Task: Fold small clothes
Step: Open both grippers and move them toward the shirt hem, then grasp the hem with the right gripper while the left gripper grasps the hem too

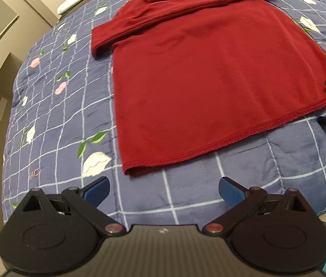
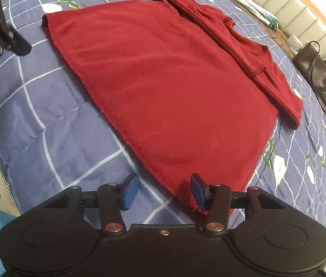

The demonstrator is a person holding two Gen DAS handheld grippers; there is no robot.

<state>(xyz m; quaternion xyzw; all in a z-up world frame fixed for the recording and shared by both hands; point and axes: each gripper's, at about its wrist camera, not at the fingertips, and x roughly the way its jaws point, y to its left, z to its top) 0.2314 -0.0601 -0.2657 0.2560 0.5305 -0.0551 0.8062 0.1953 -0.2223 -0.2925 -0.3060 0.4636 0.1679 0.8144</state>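
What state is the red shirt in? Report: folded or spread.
Partly folded: the red shirt lies flat on the bed, body spread out, both sleeves already folded across the chest.

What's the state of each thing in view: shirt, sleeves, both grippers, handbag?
red shirt: flat on the quilt, body not yet folded.
sleeves: folded in across the chest.
left gripper: open, above bare quilt just short of the hem's left corner.
right gripper: open, straddling the hem's right corner.
handbag: upright beside the headboard.
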